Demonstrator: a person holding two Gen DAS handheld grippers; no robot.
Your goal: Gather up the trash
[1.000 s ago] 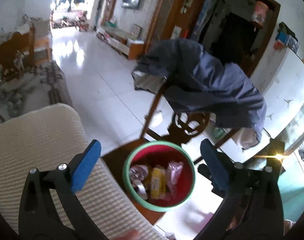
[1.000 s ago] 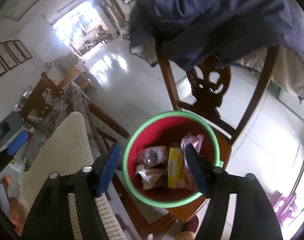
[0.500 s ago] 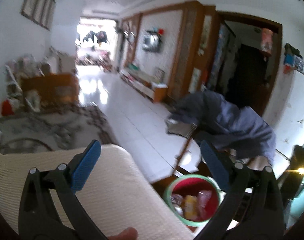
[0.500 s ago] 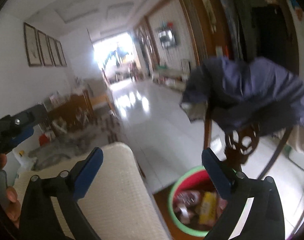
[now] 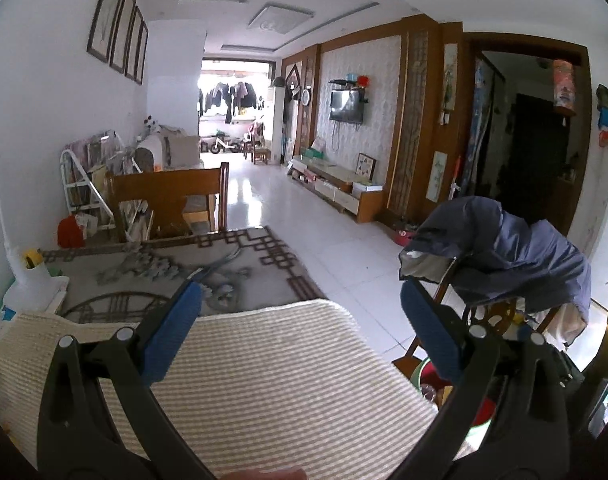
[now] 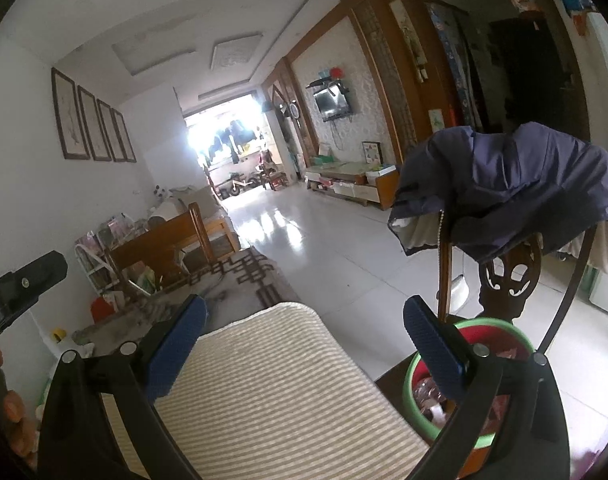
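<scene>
A red bin with a green rim stands on a wooden chair seat at the lower right, with wrappers and a bottle inside; my right finger covers part of it. In the left wrist view only a sliver of the bin shows behind the right finger. My left gripper is open and empty, held above a cream striped cushion. My right gripper is also open wide with nothing between its blue pads, over the same cushion. The other gripper's body shows at the far left.
A wooden chair with a dark blue jacket draped over its back stands at the right. A patterned grey tabletop lies beyond the cushion, with a wooden chair behind it. White tiled floor runs down the long room.
Both grippers have risen and tilted up from looking down into the bin to facing along the room. The bin has slid to the lower right. The right jaws widened.
</scene>
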